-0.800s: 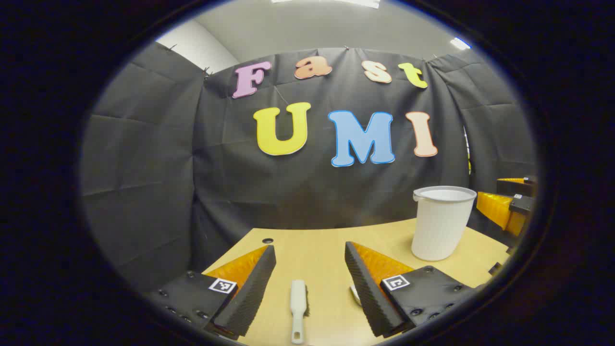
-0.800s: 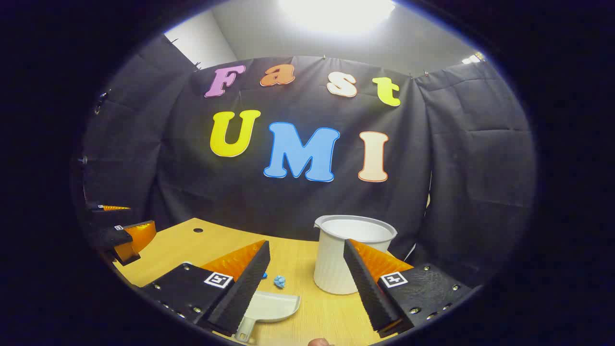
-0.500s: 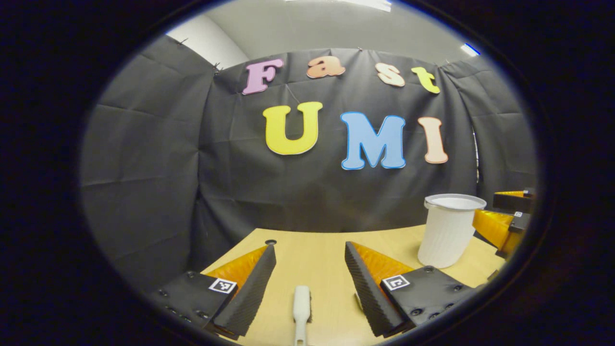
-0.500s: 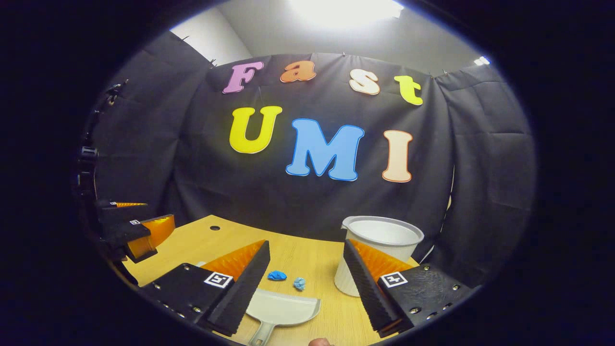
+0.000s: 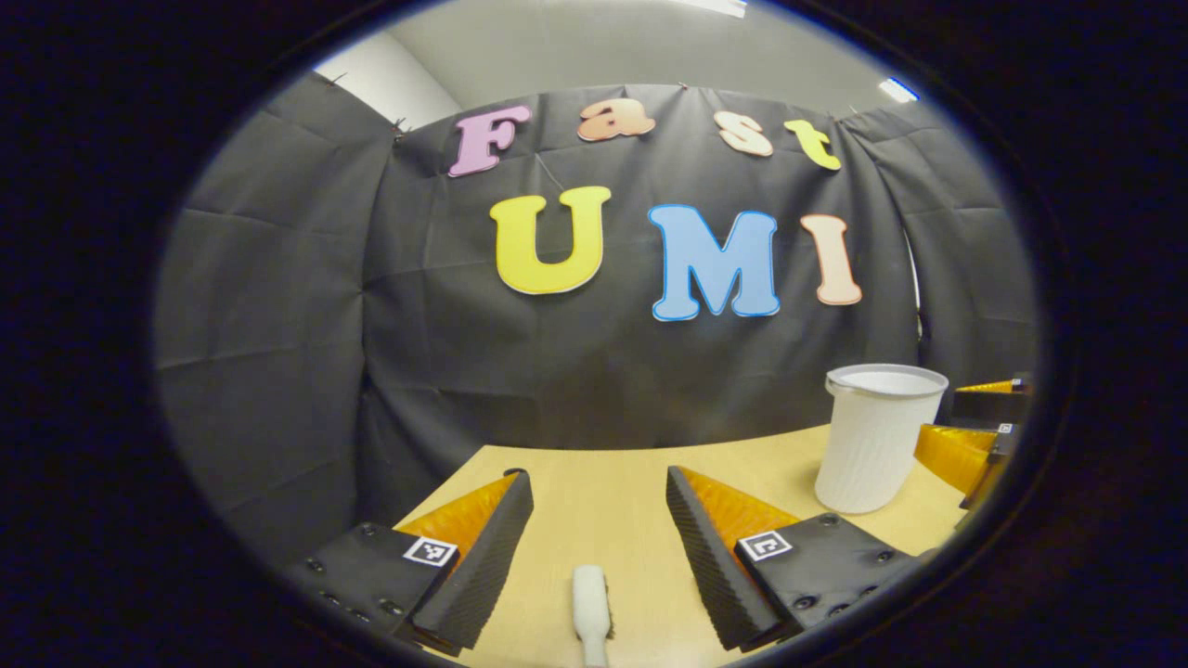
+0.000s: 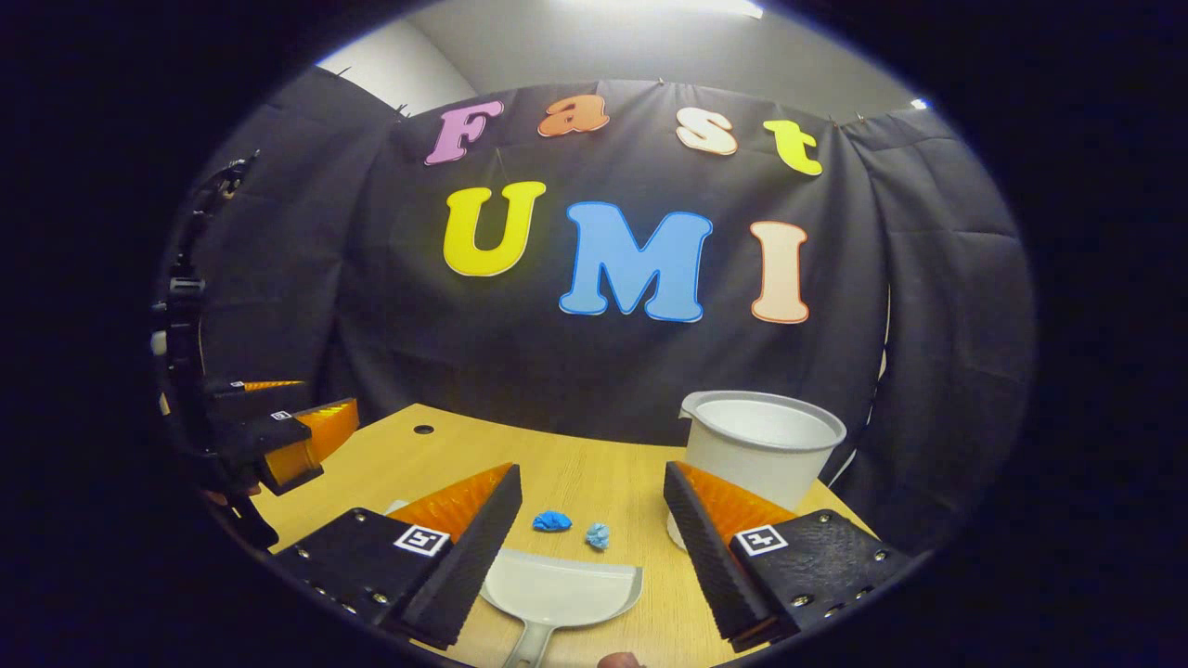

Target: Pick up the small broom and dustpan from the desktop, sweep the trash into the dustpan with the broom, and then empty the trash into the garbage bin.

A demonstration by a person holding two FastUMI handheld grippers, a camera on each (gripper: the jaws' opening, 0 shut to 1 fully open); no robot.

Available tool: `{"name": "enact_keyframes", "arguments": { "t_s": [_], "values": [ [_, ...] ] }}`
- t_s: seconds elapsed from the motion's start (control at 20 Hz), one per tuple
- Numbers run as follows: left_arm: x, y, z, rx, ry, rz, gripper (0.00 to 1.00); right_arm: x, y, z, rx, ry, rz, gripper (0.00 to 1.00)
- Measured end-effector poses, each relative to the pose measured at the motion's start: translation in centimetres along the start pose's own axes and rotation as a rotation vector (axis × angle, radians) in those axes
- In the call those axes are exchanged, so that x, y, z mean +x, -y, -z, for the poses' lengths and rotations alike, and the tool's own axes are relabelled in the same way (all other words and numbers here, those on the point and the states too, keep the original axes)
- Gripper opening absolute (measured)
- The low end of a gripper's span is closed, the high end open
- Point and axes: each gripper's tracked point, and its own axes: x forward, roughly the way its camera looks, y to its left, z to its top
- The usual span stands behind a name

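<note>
In the left gripper view, the small white broom (image 5: pixel 591 612) lies flat on the wooden desktop (image 5: pixel 603 501), handle toward me, right below my open left gripper (image 5: pixel 599 487). In the right gripper view, a pale dustpan (image 6: pixel 557 589) rests on the desk between the fingers of my open right gripper (image 6: pixel 592 478), its handle pointing back at me. Two blue crumpled scraps (image 6: pixel 552 520) (image 6: pixel 598 534) lie just beyond the pan's mouth. The white ribbed bin (image 6: pixel 756 455) stands upright at the right. The left gripper (image 6: pixel 297 436) also shows at far left, and the right gripper (image 5: pixel 974 436) at far right.
The desk's back edge meets the black cloth wall. A small round hole (image 6: pixel 423 430) sits in the desktop near its far left corner. The bin (image 5: pixel 877 436) stands near the desk's right side in the left gripper view. A fingertip (image 6: pixel 616 660) peeks in at the bottom.
Both grippers have pulled back and tilted a little. The broom has slid lower in the left gripper view. The dustpan and blue scraps have come to the middle of the right gripper view.
</note>
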Motion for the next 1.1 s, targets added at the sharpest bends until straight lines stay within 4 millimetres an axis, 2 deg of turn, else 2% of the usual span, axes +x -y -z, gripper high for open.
{"name": "enact_keyframes", "arguments": {
  "t_s": [0.05,0.1,0.2,0.35,0.45,0.5,0.6,0.7,0.75,0.8,0.85,0.95,1.0,1.1],
  "values": [
    [0.5,0.1,1.0,0.005,-0.032,0.011,0.92,0.1,-0.1,0.9,0.013,-0.035,0.006,0.96],
    [0.8,0.1,2.3,0.01,-0.066,0.026,0.97,0.3,-0.2,2.3,0.017,-0.076,0.015,0.96],
    [1.0,-0.1,4.8,0.014,-0.142,0.049,0.97,0.3,-0.3,4.4,0.013,-0.151,0.031,0.96],
    [1.5,-0.5,8.1,-0.016,-0.27,0.068,0.9,0.3,-0.8,6.7,0.024,-0.232,0.041,0.96],
    [1.7,-1.0,10.1,-0.032,-0.334,0.069,0.95,0.7,-1.3,8.1,0.049,-0.287,0.036,0.96],
    [1.6,-1.2,10.6,-0.028,-0.355,0.071,0.99,0.9,-1.6,8.8,0.059,-0.313,0.038,0.96],
    [1.6,-1.4,11.9,0.004,-0.394,0.078,0.95,1.3,-1.8,10.3,0.08,-0.377,0.035,0.96],
    [1.5,-1.5,13.5,0.031,-0.458,0.091,0.95,1.8,-2.4,12.1,0.111,-0.454,0.032,0.96],
    [1.4,-1.3,14.5,0.026,-0.5,0.1,0.99,1.9,-2.7,12.9,0.132,-0.489,0.031,0.96],
    [1.5,-1.0,15.7,0.015,-0.542,0.108,0.92,1.6,-3.0,13.6,0.151,-0.518,0.028,0.96],
    [1.3,-0.9,16.6,0.007,-0.58,0.109,0.98,1.5,-3.1,14.1,0.163,-0.541,0.028,0.96],
    [1.0,-0.7,18.3,0.002,-0.643,0.107,0.98,1.3,-3.1,15.2,0.173,-0.586,0.033,0.96],
    [1.0,-0.6,19.0,-0.002,-0.67,0.106,0.95,1.4,-3.1,15.7,0.177,-0.602,0.032,0.96],
    [0.7,-0.7,20.2,-0.018,-0.725,0.105,0.98,1.5,-3.2,16.3,0.18,-0.631,0.032,0.96]
  ]
}}
